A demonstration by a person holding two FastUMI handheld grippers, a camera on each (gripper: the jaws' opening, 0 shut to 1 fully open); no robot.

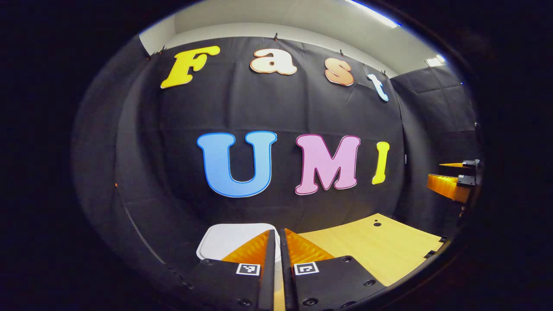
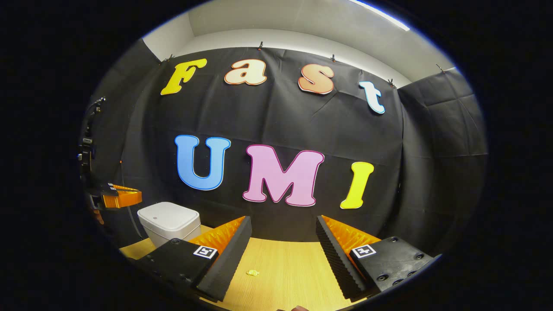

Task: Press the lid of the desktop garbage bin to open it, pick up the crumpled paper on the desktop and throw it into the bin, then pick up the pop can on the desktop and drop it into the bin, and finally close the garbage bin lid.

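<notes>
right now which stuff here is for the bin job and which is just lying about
For the job:
- garbage bin, white, lid down, at the desk's far left
- left hand-held gripper, fingers together, nothing between them, aimed at the bin
- right hand-held gripper, fingers apart, nothing held

Lying about:
- small yellow scrap on the wooden desk

A wooden desk point(image 2: 293, 268) with a small yellow scrap point(image 2: 252, 272) near its front edge; two holes point(image 1: 376, 222) near its back edge.

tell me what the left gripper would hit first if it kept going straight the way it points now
Probably the white garbage bin: its closed lid sits just beyond the left gripper, whose fingers are together. Depth is unclear; it might instead pass over to the black cloth wall.
</notes>
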